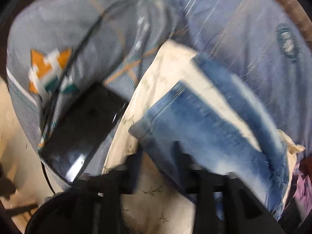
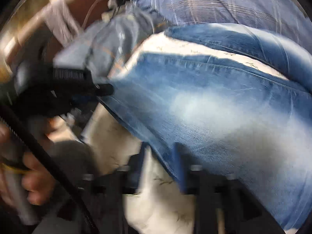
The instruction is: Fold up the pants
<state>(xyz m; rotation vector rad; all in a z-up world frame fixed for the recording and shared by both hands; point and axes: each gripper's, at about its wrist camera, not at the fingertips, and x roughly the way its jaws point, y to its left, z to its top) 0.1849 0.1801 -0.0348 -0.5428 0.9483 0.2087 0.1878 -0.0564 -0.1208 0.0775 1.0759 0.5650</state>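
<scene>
Both views were motion-blurred. The faded blue denim pants [image 1: 210,120] lay on a cream sheet with a faint leaf print [image 1: 167,68], spread over a blue-grey patterned blanket [image 1: 74,25]. The left gripper [image 1: 158,156] was clenched on the edge of a pant leg. The right gripper [image 2: 161,156] also grasped the denim's edge. A flat black tablet-like device [image 1: 81,128] rested on the blanket beside the sheet.

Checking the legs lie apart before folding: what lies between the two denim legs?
In the left wrist view, a strip of cream sheet shows between the two legs of the jeans; the right wrist view shows it too.
</scene>
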